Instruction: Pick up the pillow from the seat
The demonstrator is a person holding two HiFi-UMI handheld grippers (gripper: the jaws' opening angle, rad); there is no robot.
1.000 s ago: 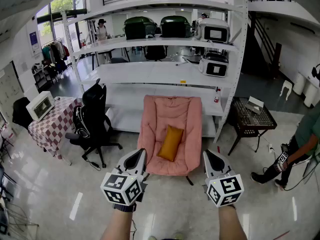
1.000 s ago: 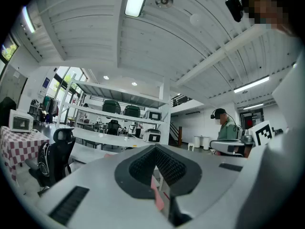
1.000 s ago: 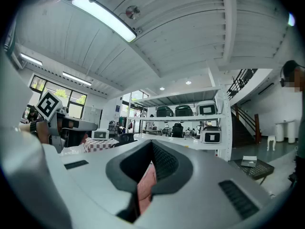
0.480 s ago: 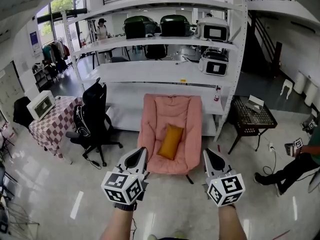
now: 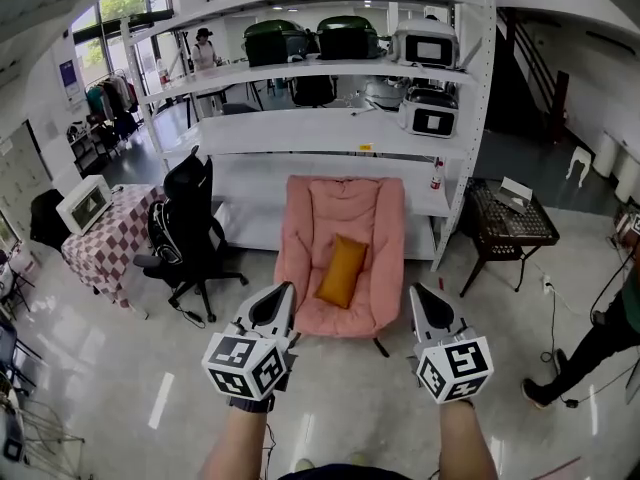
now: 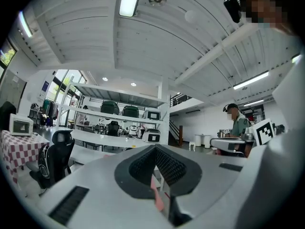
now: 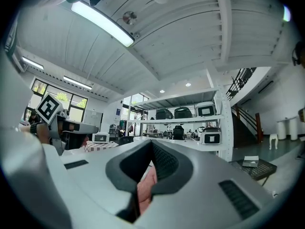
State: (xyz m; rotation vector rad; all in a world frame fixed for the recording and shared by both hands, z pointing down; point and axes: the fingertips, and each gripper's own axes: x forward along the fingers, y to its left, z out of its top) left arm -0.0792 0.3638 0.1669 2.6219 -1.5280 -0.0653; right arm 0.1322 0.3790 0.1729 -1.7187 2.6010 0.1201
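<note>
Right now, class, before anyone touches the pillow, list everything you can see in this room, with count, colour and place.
pillow: one, mustard-orange, lying on the armchair's seat
armchair: one, pink, in front of the shelving
shelving: one unit, white, behind the armchair
cases: two, dark green, top shelf
office chair: one, black, left of the armchair
table: one, red-and-white check cloth, far left
side table: one, dark mesh, right of the armchair
left gripper: one, grey, lower left, jaws together, empty
right gripper: one, grey, lower right, jaws together, empty
</note>
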